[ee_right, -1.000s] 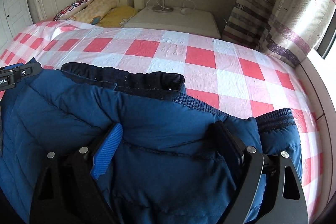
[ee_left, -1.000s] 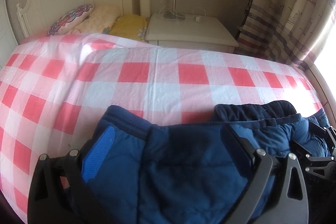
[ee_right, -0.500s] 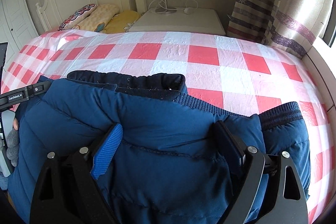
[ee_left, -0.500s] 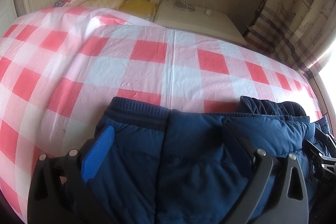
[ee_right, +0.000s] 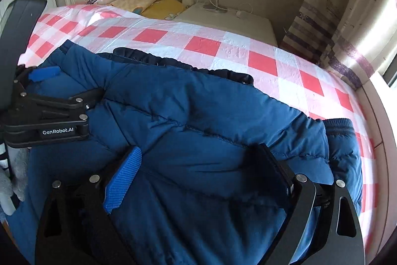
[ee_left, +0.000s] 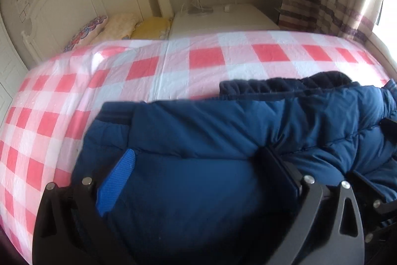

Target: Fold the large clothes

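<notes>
— Bed with red-and-white checked sheet [ee_left: 206, 61]?
— Carrying the task's thing: bulky navy quilted padded jacket [ee_right: 198, 121], lying across the near half, dark collar edge toward the headboard.
— Step in hand?
— Judged mid-fold, a padded layer lifted over the body. Next: carry across, lay edges square, press out trapped air.
— Left gripper [ee_left: 196, 170]?
— Jaws spread wide, jacket bulging between; grasp not confirmed.
— Right gripper [ee_right: 201, 165]?
— Same: jaws apart, fabric filling the gap.
— Ribbed cuff [ee_right: 338, 126]?
— Protruding at right edge.

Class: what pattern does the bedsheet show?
Red, pink and white checks on the bedsheet, clearest in the right wrist view.
</notes>
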The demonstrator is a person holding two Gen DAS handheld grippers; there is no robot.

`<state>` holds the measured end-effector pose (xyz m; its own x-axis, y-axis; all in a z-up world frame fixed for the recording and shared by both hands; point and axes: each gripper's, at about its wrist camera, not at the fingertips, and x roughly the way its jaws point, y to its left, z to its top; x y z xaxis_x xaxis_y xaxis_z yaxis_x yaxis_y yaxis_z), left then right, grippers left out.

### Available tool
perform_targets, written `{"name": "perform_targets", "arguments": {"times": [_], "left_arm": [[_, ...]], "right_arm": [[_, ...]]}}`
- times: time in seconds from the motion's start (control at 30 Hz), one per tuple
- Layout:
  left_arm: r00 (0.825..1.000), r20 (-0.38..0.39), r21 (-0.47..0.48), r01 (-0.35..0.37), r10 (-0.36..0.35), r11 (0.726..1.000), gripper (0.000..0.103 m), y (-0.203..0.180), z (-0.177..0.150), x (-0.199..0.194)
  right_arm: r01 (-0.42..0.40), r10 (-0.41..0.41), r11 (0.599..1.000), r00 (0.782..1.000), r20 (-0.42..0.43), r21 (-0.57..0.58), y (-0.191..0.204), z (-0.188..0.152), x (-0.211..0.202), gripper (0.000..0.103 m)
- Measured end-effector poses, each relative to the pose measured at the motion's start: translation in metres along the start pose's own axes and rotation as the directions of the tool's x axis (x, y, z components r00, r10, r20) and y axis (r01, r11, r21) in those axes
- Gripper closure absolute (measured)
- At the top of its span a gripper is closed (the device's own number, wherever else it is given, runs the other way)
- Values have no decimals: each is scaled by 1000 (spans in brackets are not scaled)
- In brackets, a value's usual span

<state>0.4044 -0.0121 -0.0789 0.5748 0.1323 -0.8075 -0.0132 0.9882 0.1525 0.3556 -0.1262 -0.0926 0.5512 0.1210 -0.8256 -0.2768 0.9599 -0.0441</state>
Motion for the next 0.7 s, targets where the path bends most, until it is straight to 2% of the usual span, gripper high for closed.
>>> {"name": "perform_targets", "arguments": {"times": [0.13, 0.3, 0.43, 0.53, 0.63, 0.67, 0.7], "left_arm": [[999, 3, -42, 43, -43, 998, 1, 12, -3, 5], [999, 16, -38, 34, -34, 999, 1, 12, -5, 5], [999, 4, -48, 45, -44, 998, 1, 17, -4, 0], [998, 53, -38, 25, -23, 999, 2, 30, -12, -30], [991, 117, 10, -69, 68, 998, 2, 46, -30, -55], [990, 119, -1, -82, 82, 997, 2, 56, -36, -54], [993, 97, -32, -67, 70, 997, 2, 68, -42, -49]], "right_arm": [[-36, 36, 999, 999, 7, 26, -4, -4, 1, 14], [-33, 32, 999, 999, 26, 28, -3, -7, 0, 14], [-38, 38, 999, 999, -10, 34, -8, -4, -6, 14], [44, -45, 999, 999, 15, 11, -19, -13, -35, 14], [101, -101, 995, 994, 27, 21, -46, -38, -51, 13], [103, -105, 993, 994, 30, 56, -60, -48, -50, 12], [61, -66, 991, 997, 44, 119, -76, -58, -48, 12]]}}
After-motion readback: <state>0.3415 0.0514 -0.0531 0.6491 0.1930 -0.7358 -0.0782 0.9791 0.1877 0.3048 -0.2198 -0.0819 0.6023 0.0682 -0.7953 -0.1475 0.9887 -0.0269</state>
